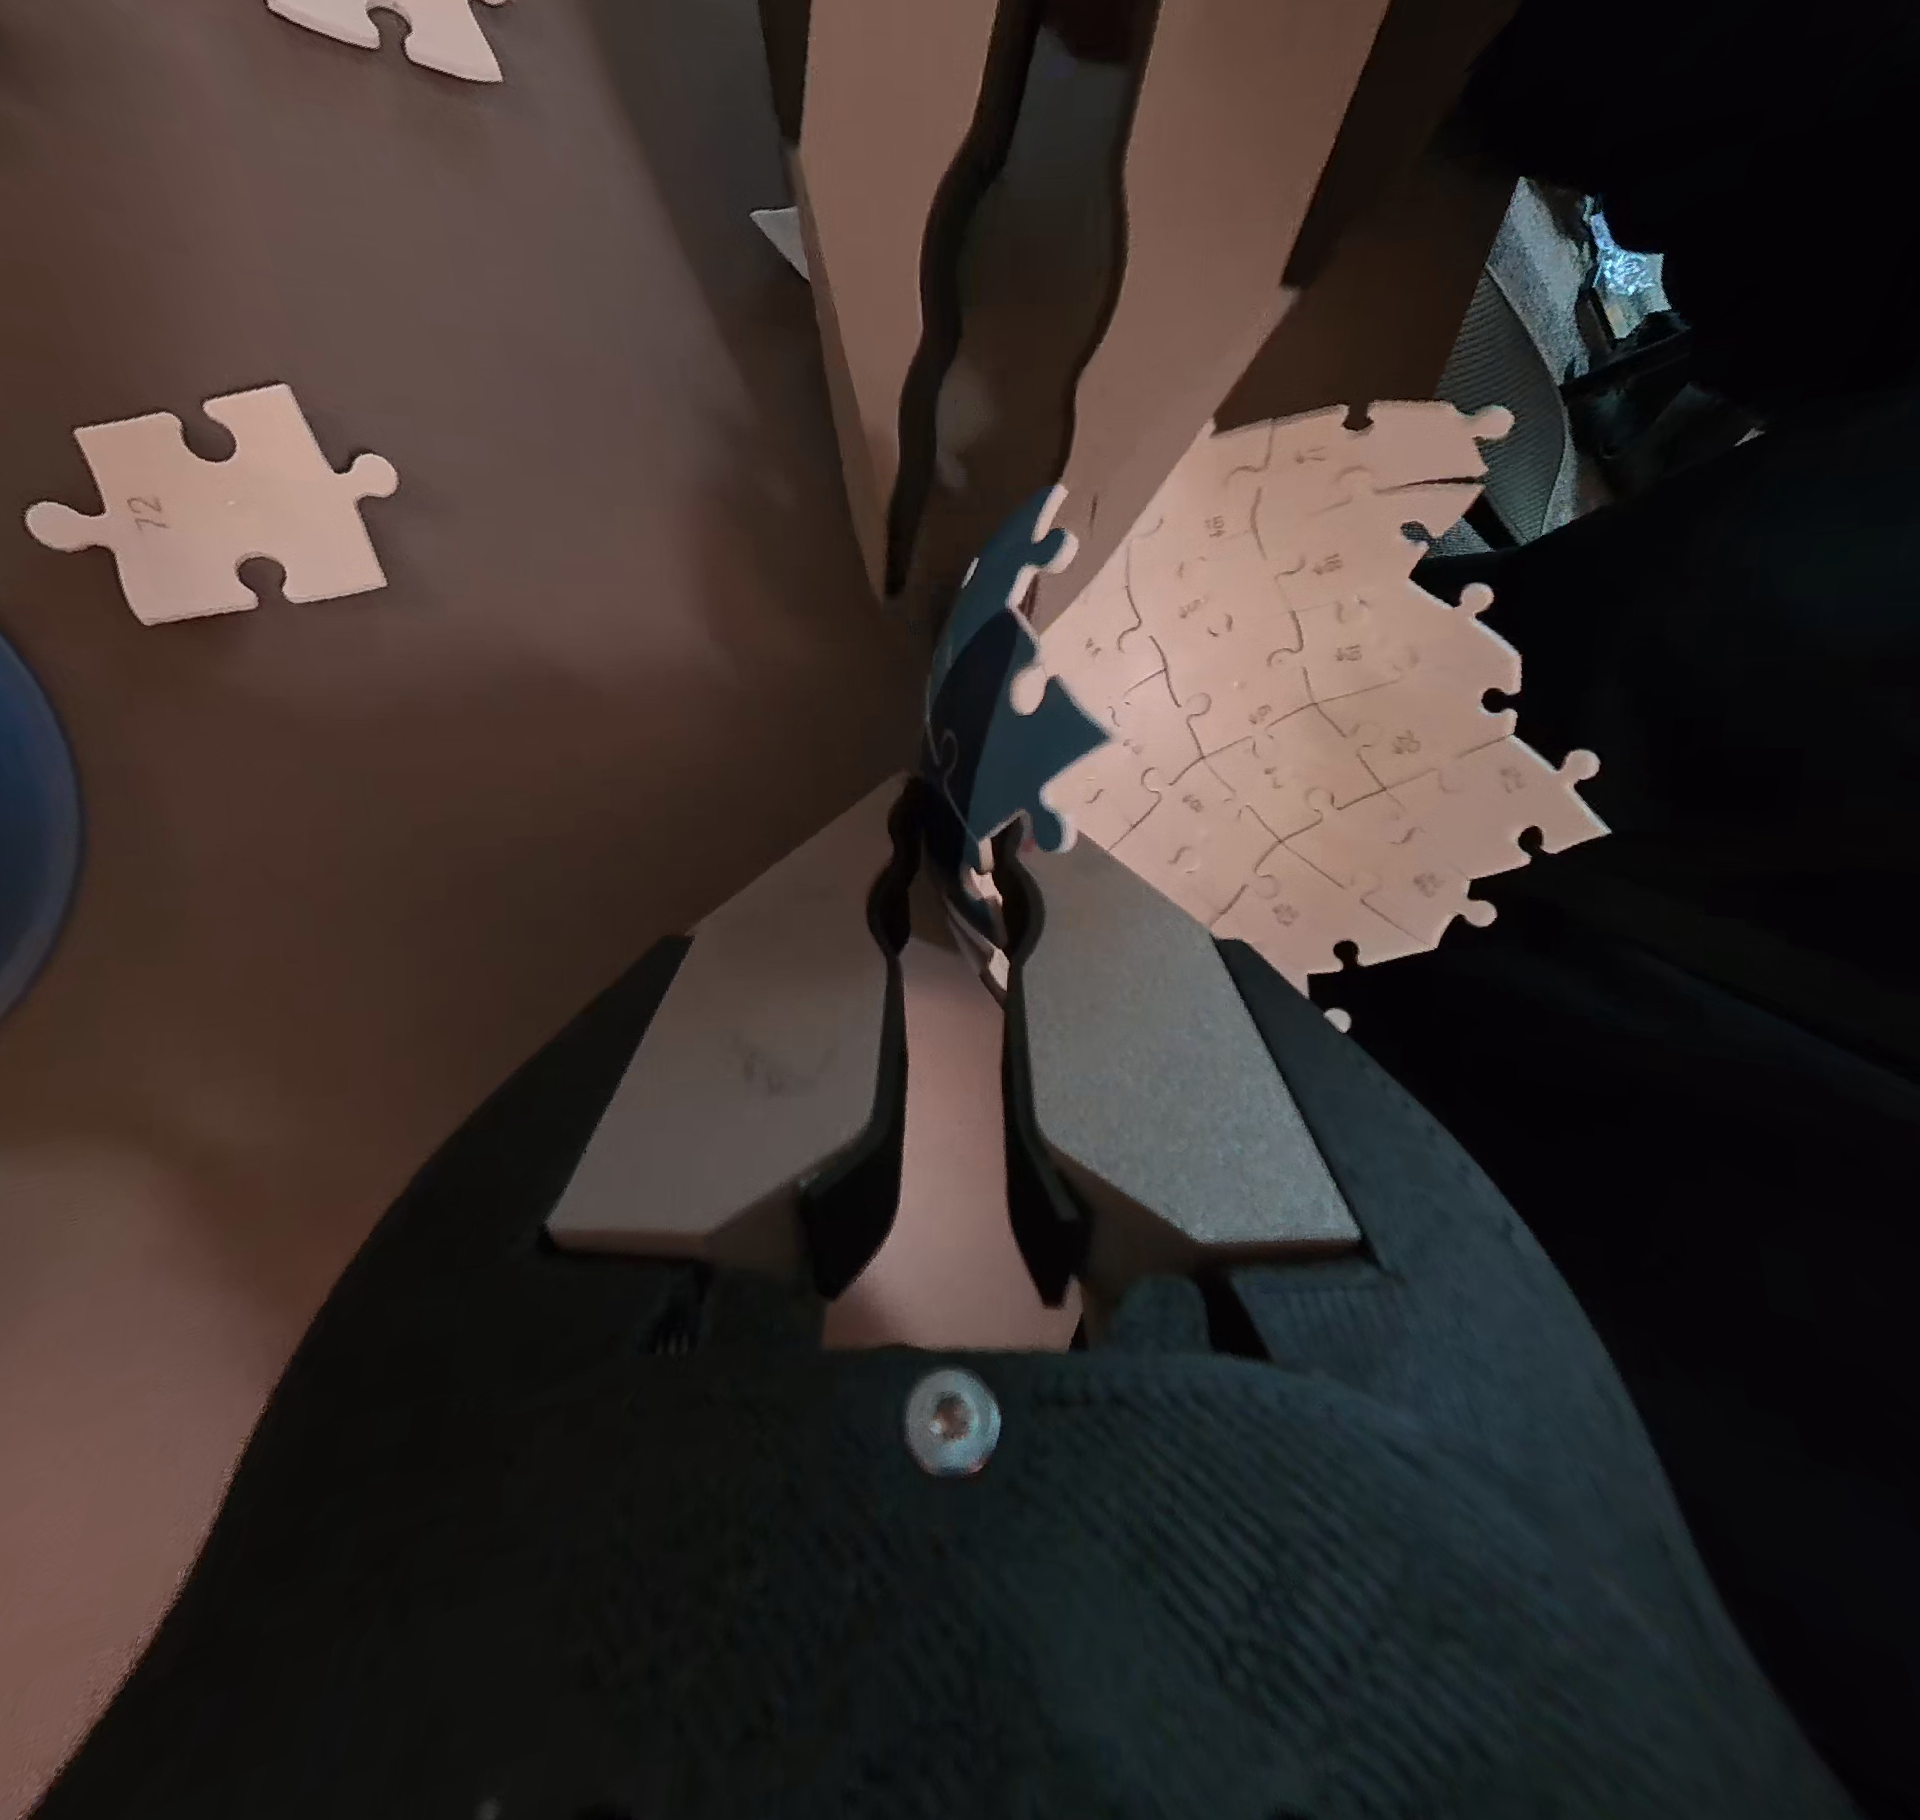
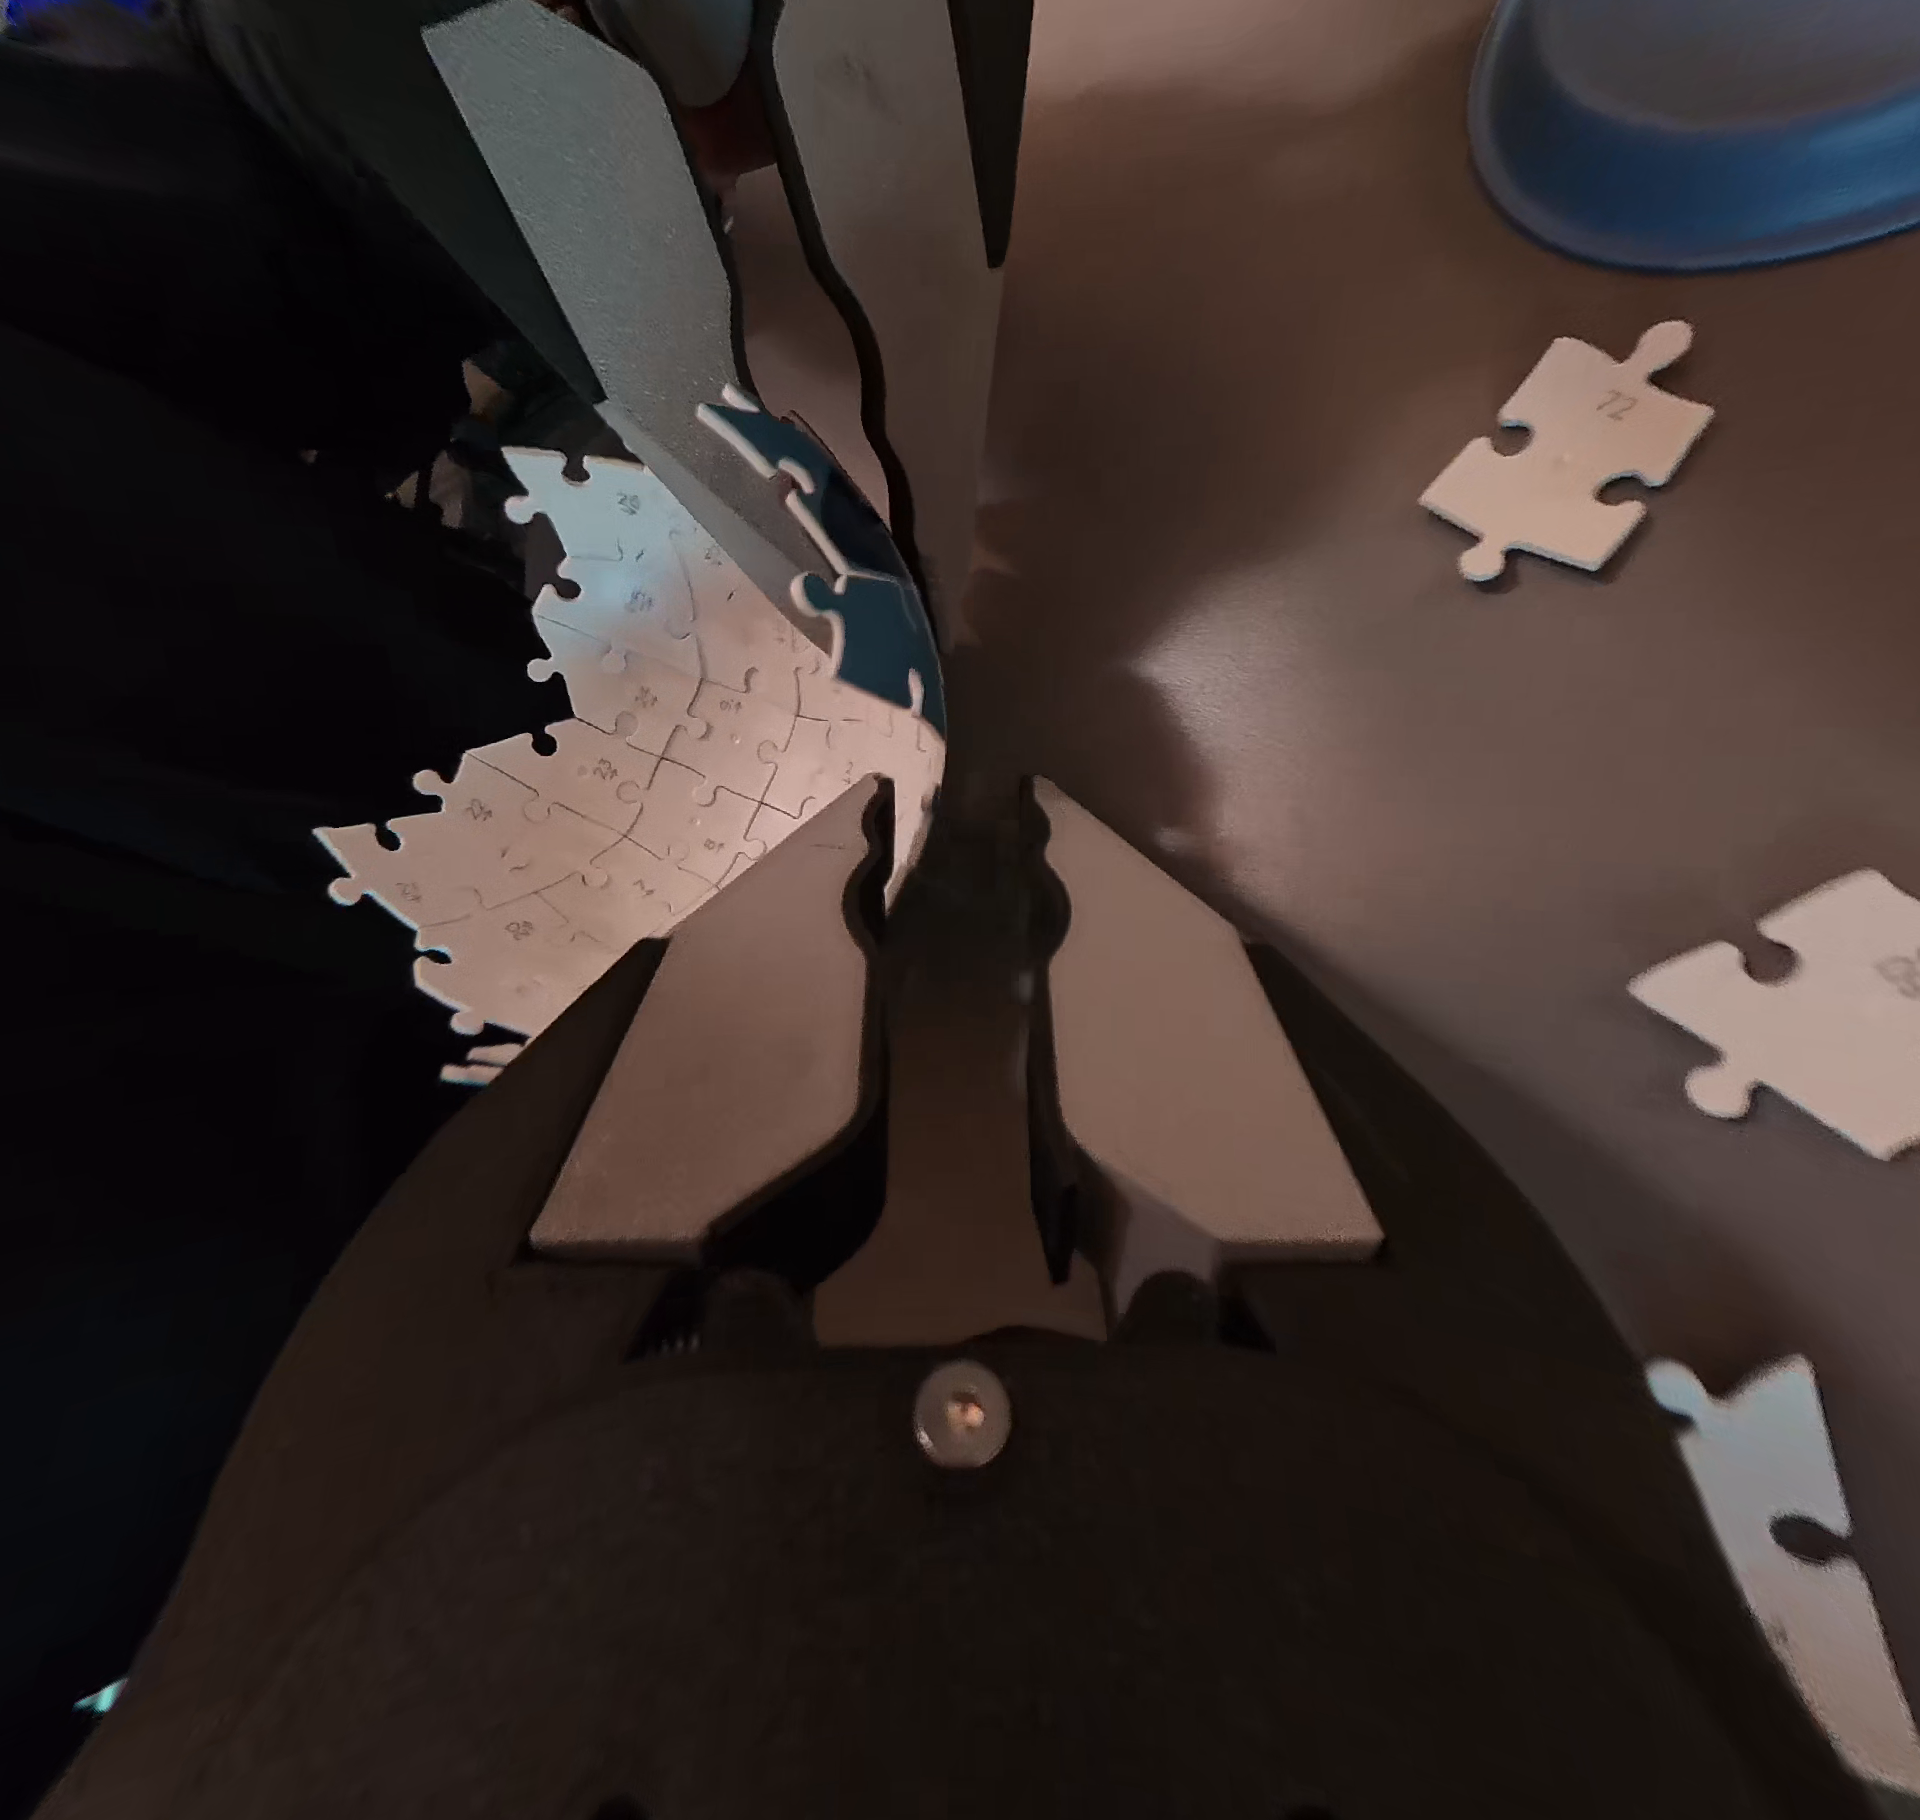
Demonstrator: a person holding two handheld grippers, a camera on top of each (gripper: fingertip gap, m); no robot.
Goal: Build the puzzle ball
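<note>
Both grippers, left (image 1: 954,861) and right (image 2: 961,840), are clamped on the curved puzzle shell (image 1: 1309,721) at frame centre; loose pieces (image 1: 213,503) lie upper left.

A: The left hand-held gripper (image 1: 951,840) has matt black plastic with a ribbed, printed grain, grey finely grainy finger plates, and a shiny metal screw (image 1: 952,1422).

B: The right hand-held gripper (image 2: 956,814) looks alike. The counter (image 2: 1351,731) is smooth brown with a soft sheen.

A: The puzzle shell (image 1: 1309,731) looks like matt pale card inside, with a glossier dark blue outer face. The loose pieces (image 1: 213,503) are matt too.

B: The blue bowl (image 2: 1704,149) at far right looks like smooth, slightly glossy plastic.
</note>
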